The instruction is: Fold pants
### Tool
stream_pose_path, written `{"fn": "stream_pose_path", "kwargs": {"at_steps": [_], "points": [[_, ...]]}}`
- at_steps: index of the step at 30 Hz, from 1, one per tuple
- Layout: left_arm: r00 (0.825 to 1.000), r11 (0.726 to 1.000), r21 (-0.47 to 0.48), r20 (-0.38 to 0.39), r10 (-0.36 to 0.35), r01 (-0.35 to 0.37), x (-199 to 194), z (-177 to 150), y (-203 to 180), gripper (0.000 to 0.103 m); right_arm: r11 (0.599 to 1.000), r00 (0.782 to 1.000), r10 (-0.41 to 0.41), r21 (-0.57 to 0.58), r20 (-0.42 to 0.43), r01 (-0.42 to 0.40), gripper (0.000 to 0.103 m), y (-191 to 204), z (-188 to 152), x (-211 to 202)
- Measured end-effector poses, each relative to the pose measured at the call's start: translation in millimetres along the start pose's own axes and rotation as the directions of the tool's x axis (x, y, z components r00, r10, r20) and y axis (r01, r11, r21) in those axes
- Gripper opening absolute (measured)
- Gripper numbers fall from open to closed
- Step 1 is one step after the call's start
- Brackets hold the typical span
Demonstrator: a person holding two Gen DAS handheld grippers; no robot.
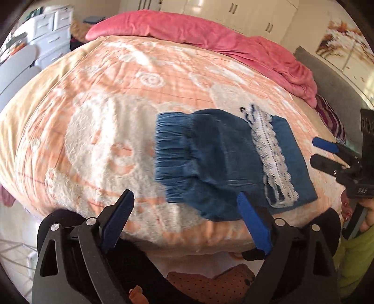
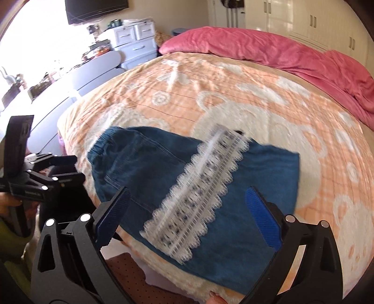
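Observation:
Blue denim pants (image 1: 217, 161) lie folded on the bed near its front edge, with the gathered elastic waistband (image 1: 173, 154) to the left and a white lace trim band (image 1: 273, 159) across them. They also show in the right wrist view (image 2: 149, 168), lace band (image 2: 198, 194) running diagonally. My left gripper (image 1: 187, 203) is open and empty, just in front of the pants' near edge. My right gripper (image 2: 189, 198) is open and empty, hovering over the pants; it also shows in the left wrist view (image 1: 325, 152) at the right edge.
The pants rest on a peach and white fleece blanket (image 1: 112, 121). A pink duvet (image 1: 210, 37) is bunched along the bed's far side. White drawers (image 2: 133, 39) and a desk stand left of the bed. Wardrobes (image 2: 303, 21) line the back wall.

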State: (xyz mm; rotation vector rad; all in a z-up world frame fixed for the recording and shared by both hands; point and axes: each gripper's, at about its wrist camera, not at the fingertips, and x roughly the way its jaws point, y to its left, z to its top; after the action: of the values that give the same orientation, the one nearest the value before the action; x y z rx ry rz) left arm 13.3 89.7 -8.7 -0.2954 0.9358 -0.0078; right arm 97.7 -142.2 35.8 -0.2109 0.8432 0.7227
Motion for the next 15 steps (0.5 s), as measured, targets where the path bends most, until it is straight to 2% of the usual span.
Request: {"fn": "stream_pose_path", "kwargs": {"at_steps": [7,11,13,15], "points": [[1.000,1.000,-0.019,-0.011,-0.015,0.015,9,4,11,0.091,0.990,0.993,0.083,-0.105,-0.082,-0.091,0.094,30,48,43],[0.999,0.999,-0.035,-0.006,-0.035,0.035,19,7,13,0.090,0.981,0.982,0.131,-0.123,-0.139,-0.148,0.094,45,68,73],[0.999,0.998,-0.042,-0.003,-0.054,0.054,23,5,12,0.085,0.973,0.974,0.150,-0.147,-0.168,-0.176,0.094,56,77,87],[0.997,0.995,-0.059,-0.013,-0.078,0.077,28,4,13,0.073,0.961,0.965,0.170,-0.181,-0.202,-0.208,0.094,66,84,101]]}}
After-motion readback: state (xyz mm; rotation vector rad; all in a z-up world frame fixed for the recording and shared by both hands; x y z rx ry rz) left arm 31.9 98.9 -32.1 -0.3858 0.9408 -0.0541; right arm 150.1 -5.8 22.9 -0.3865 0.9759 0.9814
